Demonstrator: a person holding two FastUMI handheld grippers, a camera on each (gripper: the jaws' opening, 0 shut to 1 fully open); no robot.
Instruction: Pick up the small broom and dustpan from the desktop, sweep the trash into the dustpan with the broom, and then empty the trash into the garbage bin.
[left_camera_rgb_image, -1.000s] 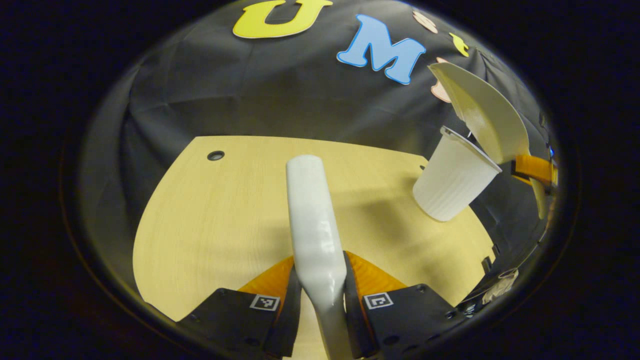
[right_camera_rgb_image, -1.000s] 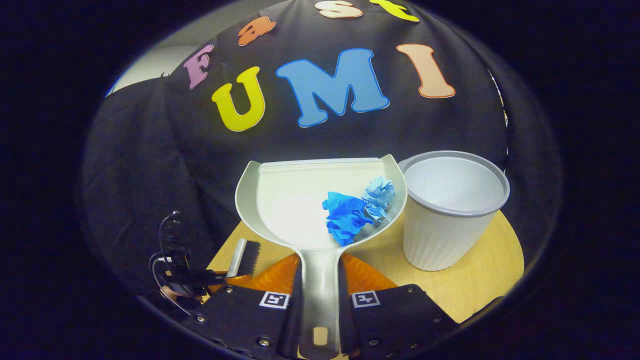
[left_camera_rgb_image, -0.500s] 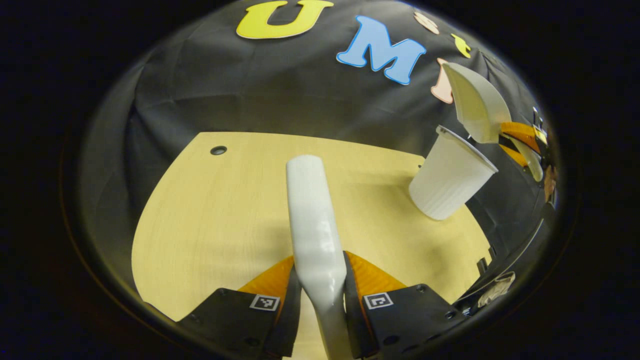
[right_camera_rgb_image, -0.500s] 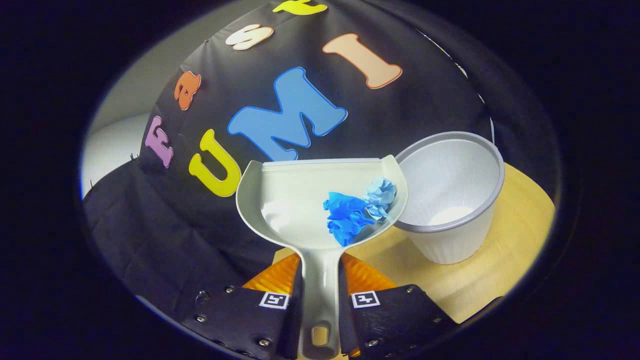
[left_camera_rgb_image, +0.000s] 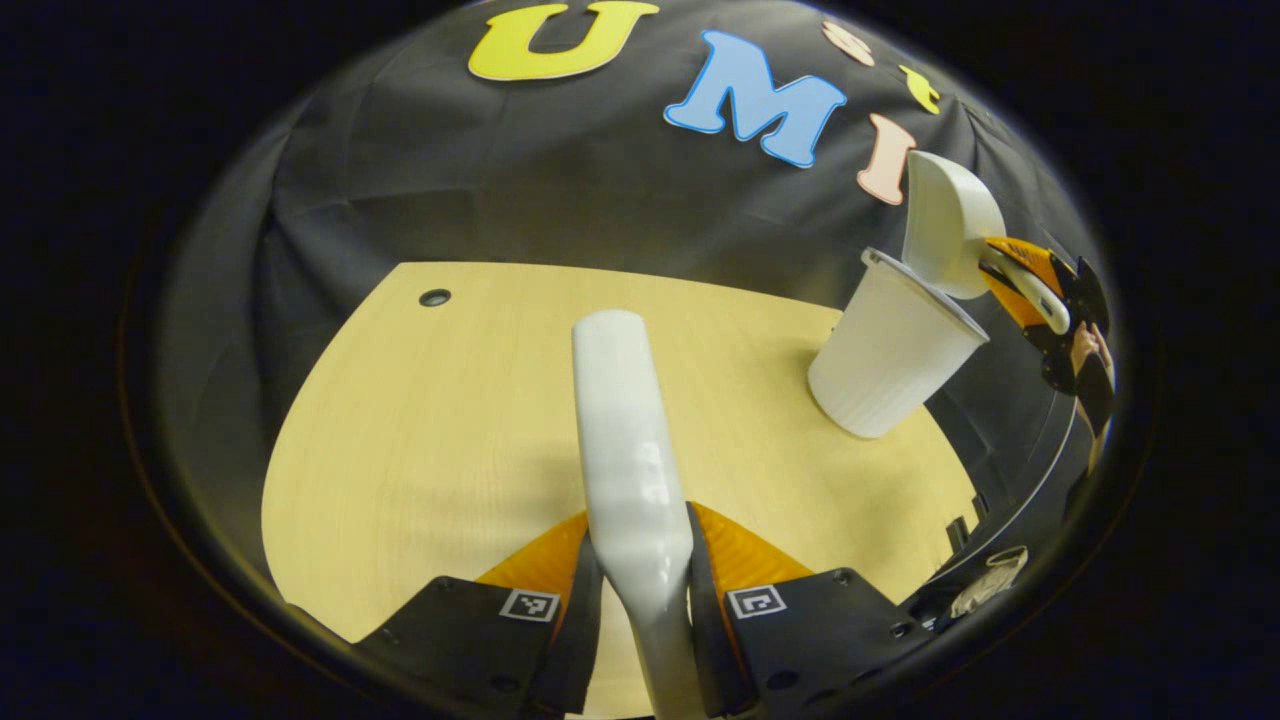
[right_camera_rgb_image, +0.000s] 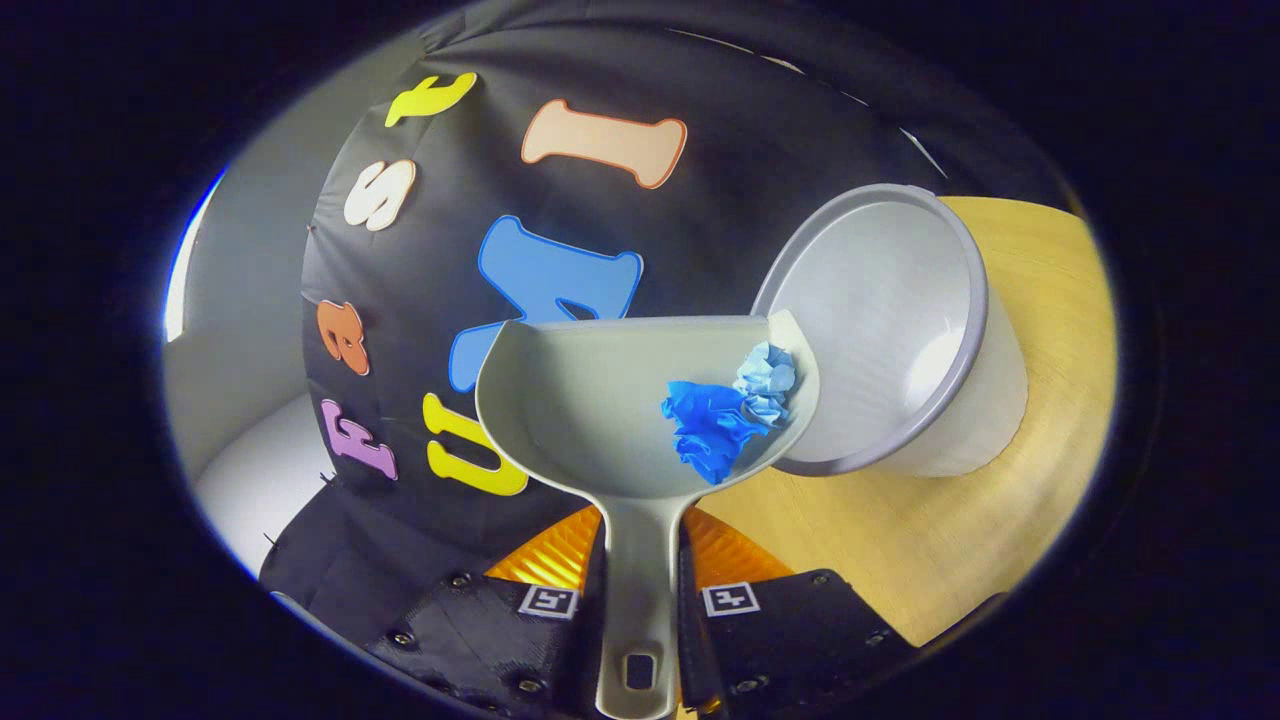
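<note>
My right gripper (right_camera_rgb_image: 642, 560) is shut on the handle of the pale dustpan (right_camera_rgb_image: 590, 400), which I hold tilted with its right corner over the rim of the white garbage bin (right_camera_rgb_image: 890, 330). Two crumpled blue paper balls (right_camera_rgb_image: 730, 410) lie in that low corner, touching the pan's side wall. In the left gripper view, my left gripper (left_camera_rgb_image: 640, 575) is shut on the white broom handle (left_camera_rgb_image: 625, 440), held above the wooden desktop (left_camera_rgb_image: 440, 420). That view also has the bin (left_camera_rgb_image: 890, 350) at the far right with the tipped dustpan (left_camera_rgb_image: 945, 235) and the other gripper (left_camera_rgb_image: 1040, 300) above it.
The bin stands near the desktop's right back edge. A small round hole (left_camera_rgb_image: 434, 297) sits at the desktop's far left corner. Black cloth walls close in behind the desk.
The right gripper has rolled the dustpan further sideways and brought its corner over the bin's rim. The paper balls have stayed in the pan. The left gripper and broom have barely moved.
</note>
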